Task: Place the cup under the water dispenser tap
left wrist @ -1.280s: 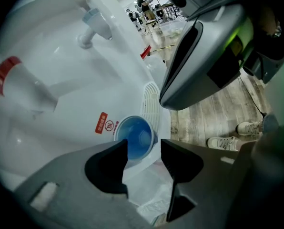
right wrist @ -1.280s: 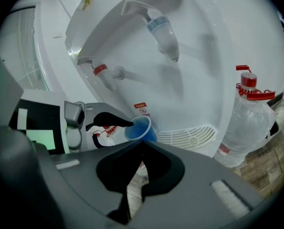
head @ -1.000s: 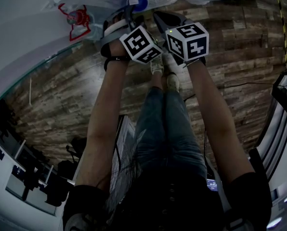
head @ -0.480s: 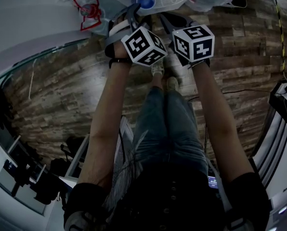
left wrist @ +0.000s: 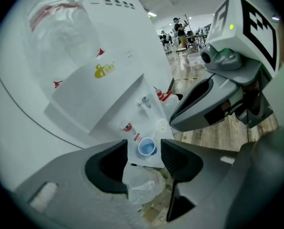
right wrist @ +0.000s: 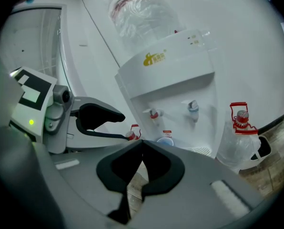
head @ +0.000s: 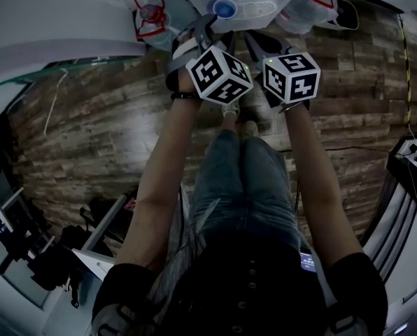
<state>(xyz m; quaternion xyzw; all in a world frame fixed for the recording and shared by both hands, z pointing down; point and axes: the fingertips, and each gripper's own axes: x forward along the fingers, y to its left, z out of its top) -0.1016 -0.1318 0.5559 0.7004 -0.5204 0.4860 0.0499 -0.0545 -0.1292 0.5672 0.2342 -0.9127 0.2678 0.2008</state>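
Note:
A small blue cup (left wrist: pixel 147 147) stands on the drip tray of the white water dispenser (left wrist: pixel 108 70), just below its red tap (left wrist: pixel 127 127). My left gripper (left wrist: pixel 144 157) is open and holds nothing; the cup shows through its gap, farther off. My right gripper (right wrist: pixel 142 144) is shut and empty. Just beyond its tips, the cup (right wrist: pixel 165 141) sits under the red tap (right wrist: pixel 154 113), left of the blue tap (right wrist: pixel 193 106). From the head view both grippers (head: pixel 203 28) (head: pixel 263 42) hang side by side before the cup (head: pixel 224 8).
A large water bottle (right wrist: pixel 239 132) with a red handle stands on the floor right of the dispenser, and another (head: pixel 151 16) to its left. A crumpled clear plastic bag (left wrist: pixel 142 185) lies below the tray. The floor is wood planks (head: pixel 96 131).
The head view has shifted, so the dispenser and cup sit lower and further right in the picture. Both grippers stay close together in front of the cup.

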